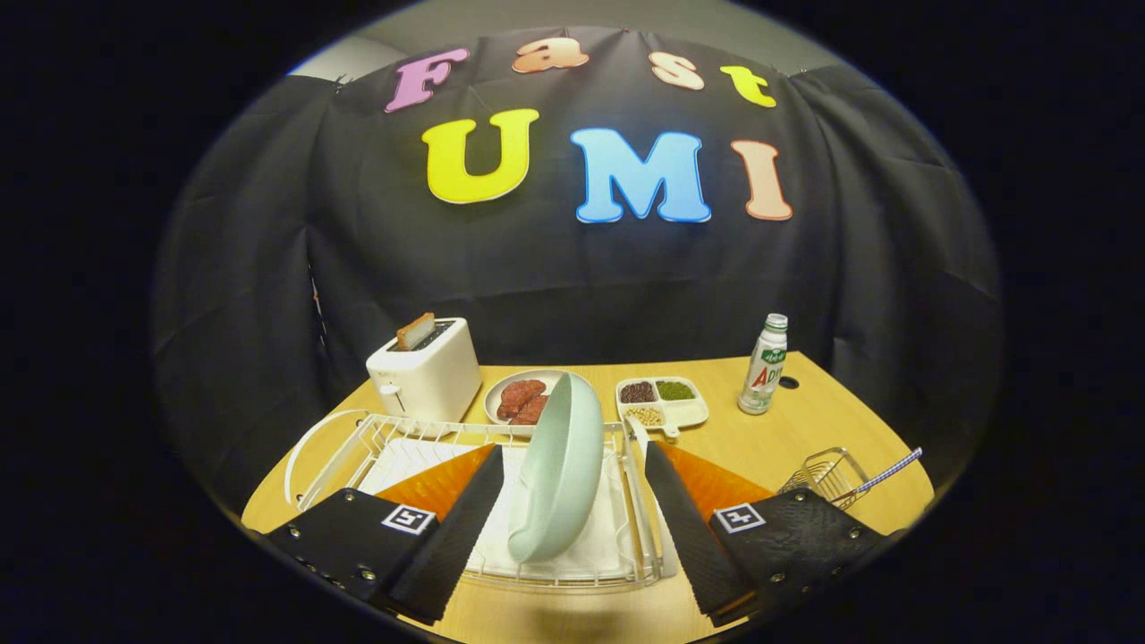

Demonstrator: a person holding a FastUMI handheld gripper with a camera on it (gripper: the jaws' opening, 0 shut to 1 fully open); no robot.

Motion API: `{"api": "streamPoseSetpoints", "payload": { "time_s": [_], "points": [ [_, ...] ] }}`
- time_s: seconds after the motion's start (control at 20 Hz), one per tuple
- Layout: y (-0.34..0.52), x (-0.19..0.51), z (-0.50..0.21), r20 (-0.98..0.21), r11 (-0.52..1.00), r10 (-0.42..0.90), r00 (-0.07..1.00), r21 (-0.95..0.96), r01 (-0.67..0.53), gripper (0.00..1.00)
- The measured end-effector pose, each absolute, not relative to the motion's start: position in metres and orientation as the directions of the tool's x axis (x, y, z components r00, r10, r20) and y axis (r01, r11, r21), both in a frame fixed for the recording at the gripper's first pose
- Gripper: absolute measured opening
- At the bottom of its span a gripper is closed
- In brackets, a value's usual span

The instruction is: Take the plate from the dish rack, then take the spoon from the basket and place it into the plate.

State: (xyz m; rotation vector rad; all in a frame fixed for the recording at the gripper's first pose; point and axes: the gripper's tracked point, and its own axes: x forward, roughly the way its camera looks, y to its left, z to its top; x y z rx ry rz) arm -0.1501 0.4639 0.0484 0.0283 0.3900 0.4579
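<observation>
A: Hand-held gripper?
B: Spread wide, the pale green round plate upright between its fingers, untouched, in the white wire dish rack.
A: Farther out?
B: Light wooden desk, small wire basket holding the checked-handled spoon, black cloth wall.

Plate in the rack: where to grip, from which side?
Grip the plate by its near lower rim, straight ahead from the front. It stands on edge in the dish rack, rim toward the open gripper, thin enough for the fingers to straddle.
</observation>
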Motion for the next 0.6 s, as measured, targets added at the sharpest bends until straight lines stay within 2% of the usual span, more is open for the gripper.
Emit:
{"api": "streamPoseSetpoints", "payload": {
  "time_s": [0.15, 0.2, 0.25, 0.45, 0.55, 0.6],
  "points": [
    [0.479, -0.136, 0.028, -0.428, 0.908, 0.415, 0.803, 0.146, -0.392, 0.98],
    [0.483, -0.134, 0.023, -0.441, 0.907, 0.418, 0.794, 0.16, -0.389, 0.85],
    [0.488, -0.129, 0.02, -0.451, 0.906, 0.421, 0.787, 0.175, -0.385, 0.79],
    [0.499, -0.113, -0.003, -0.522, 0.909, 0.415, 0.745, 0.215, -0.357, 0.79],
    [0.494, -0.108, -0.011, -0.56, 0.921, 0.386, 0.733, 0.198, -0.335, 0.68],
    [0.494, -0.107, -0.014, -0.572, 0.927, 0.37, 0.732, 0.178, -0.33, 0.52]
  ]
}}
